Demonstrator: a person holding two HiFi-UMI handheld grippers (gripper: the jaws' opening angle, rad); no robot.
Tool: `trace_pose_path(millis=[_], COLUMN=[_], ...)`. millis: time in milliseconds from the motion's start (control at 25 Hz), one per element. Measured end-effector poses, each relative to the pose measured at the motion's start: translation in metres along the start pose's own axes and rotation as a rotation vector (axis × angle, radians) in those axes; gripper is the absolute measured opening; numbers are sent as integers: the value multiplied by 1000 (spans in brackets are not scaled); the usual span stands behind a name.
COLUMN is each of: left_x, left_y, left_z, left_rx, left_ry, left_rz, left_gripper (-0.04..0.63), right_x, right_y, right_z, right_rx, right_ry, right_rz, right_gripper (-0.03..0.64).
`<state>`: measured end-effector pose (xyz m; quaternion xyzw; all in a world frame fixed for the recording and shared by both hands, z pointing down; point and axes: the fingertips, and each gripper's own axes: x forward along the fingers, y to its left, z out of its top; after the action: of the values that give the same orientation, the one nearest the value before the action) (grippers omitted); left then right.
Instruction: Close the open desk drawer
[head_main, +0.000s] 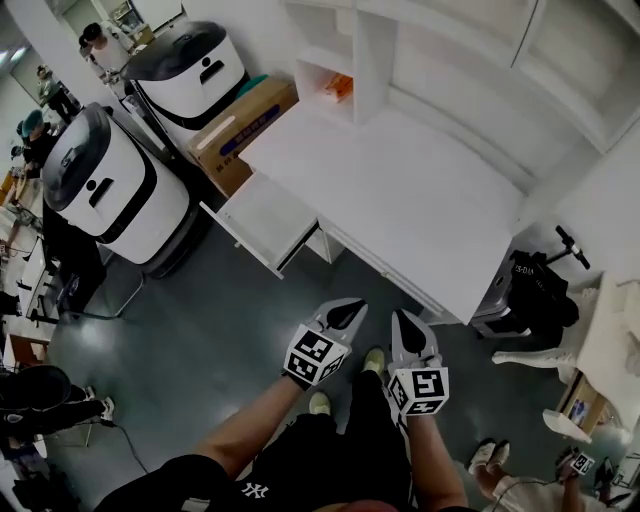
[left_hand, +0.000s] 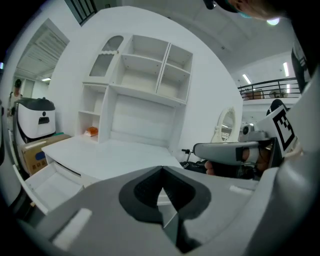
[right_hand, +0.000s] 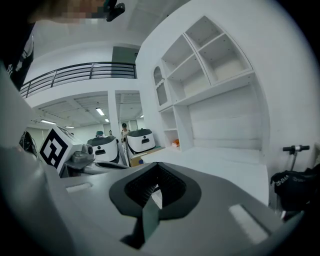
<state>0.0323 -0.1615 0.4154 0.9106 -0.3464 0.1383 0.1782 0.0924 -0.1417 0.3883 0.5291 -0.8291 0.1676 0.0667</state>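
Facing one open drawer (head_main: 264, 216), two closed grippers (head_main: 346, 311) (head_main: 404, 321)

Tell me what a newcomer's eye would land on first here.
The big white desk with its shelf unit fills the middle of the head view, and its shallow white drawer stands pulled out at the desk's left end. Left of it stand two bulky white-and-black rounded machines. At the bottom, the left tool and right tool hang side by side above the grey floor, both shut and empty.
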Motion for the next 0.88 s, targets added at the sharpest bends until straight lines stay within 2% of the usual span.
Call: trace_pose_path(millis=[440, 880], left_x=[-89, -172], left_y=[-31, -45], left_z=[82, 139], left_rx=[26, 60], left_ry=[-80, -221], left_rz=[-31, 4], left_gripper=[2, 2], right_x=[-36, -61], right_y=[66, 123], right_z=[81, 122], right_rx=[-69, -120], right_ry=[-112, -186], right_rz=[15, 38], right_gripper=[20, 21])
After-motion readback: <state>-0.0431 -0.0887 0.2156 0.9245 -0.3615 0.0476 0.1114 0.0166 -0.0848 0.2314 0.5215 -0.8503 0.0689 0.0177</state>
